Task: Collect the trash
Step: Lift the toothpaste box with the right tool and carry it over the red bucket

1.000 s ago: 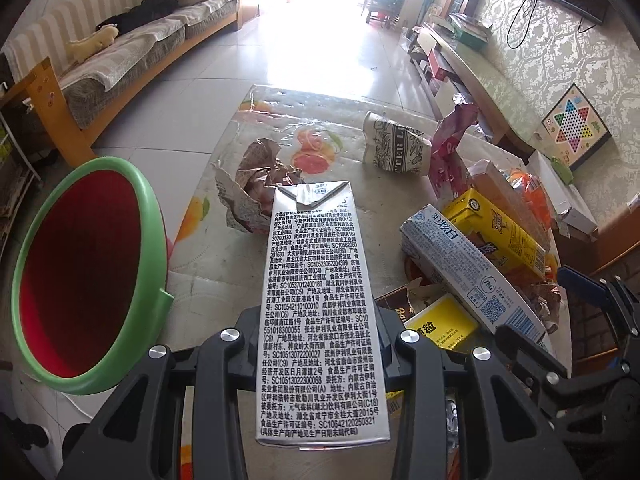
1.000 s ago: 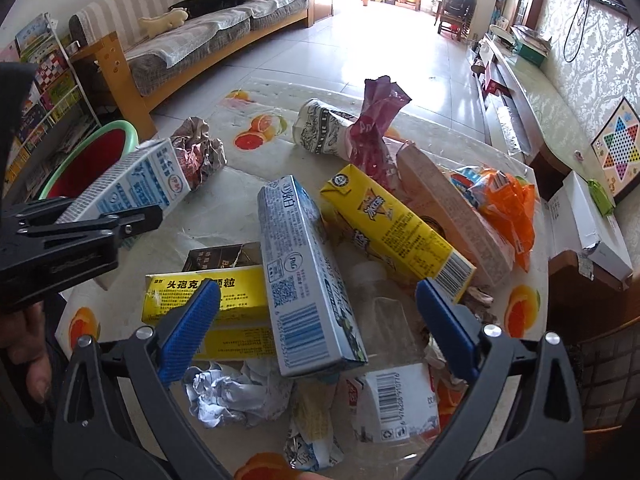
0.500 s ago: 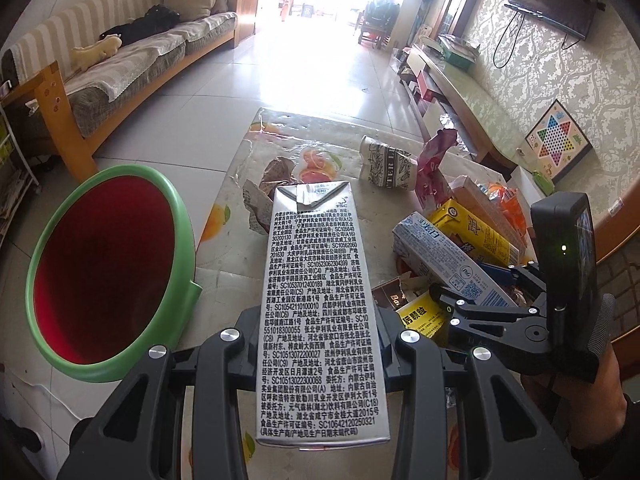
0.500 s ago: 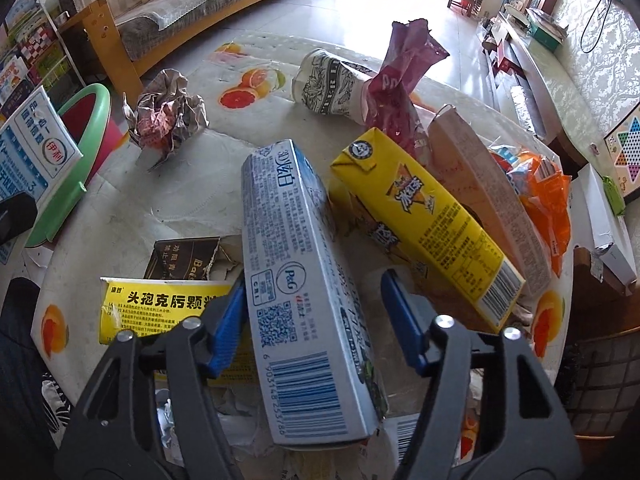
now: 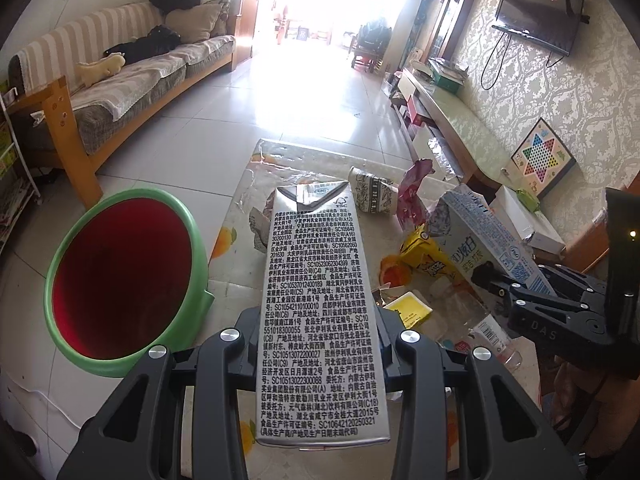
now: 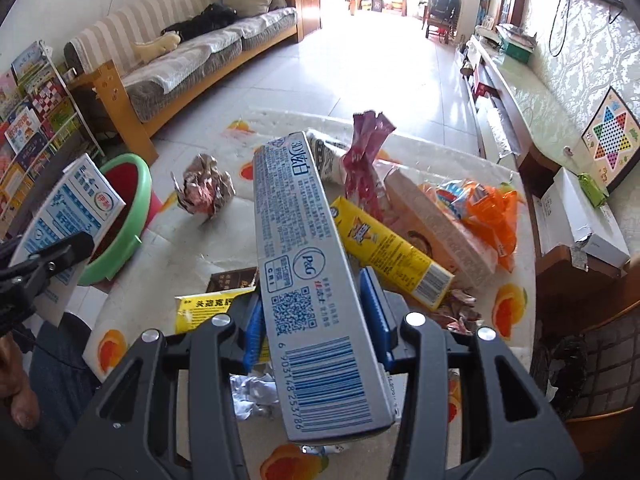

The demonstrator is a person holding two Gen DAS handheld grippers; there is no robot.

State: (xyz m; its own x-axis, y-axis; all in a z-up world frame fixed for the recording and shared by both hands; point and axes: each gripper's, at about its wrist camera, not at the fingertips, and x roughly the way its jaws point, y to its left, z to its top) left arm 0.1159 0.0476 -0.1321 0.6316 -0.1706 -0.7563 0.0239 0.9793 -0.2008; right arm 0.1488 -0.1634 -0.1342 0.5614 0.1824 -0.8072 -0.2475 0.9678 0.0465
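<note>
Trash covers the round table (image 5: pixel 236 256) with its fruit-print cover: cartons, wrappers and crumpled paper.

Left wrist view: the left gripper (image 5: pixel 318 332) has its fingers clenched on a tall silver milk carton with black print (image 5: pixel 320 304), which runs from 6 o'clock toward 12 o'clock. A green basin with a red inside (image 5: pixel 124 280) sits at 9 o'clock, beside the table's edge. At 3 o'clock the right gripper (image 5: pixel 490 280) carries a long pale blue toothpaste box (image 5: pixel 484 240), tilted above a yellow drink carton (image 5: pixel 424 258).

Right wrist view: the right gripper (image 6: pixel 316 316) is closing, its blue fingers (image 6: pixel 374 312) on both sides of the toothpaste box (image 6: pixel 308 272), which is raised off the table (image 6: pixel 192 248). The yellow drink carton (image 6: pixel 392 252) lies at 2 o'clock, a crumpled paper ball (image 6: pixel 204 190) at 11 o'clock. At 9 o'clock the milk carton (image 6: pixel 76 216) hangs near the basin (image 6: pixel 126 216).
</note>
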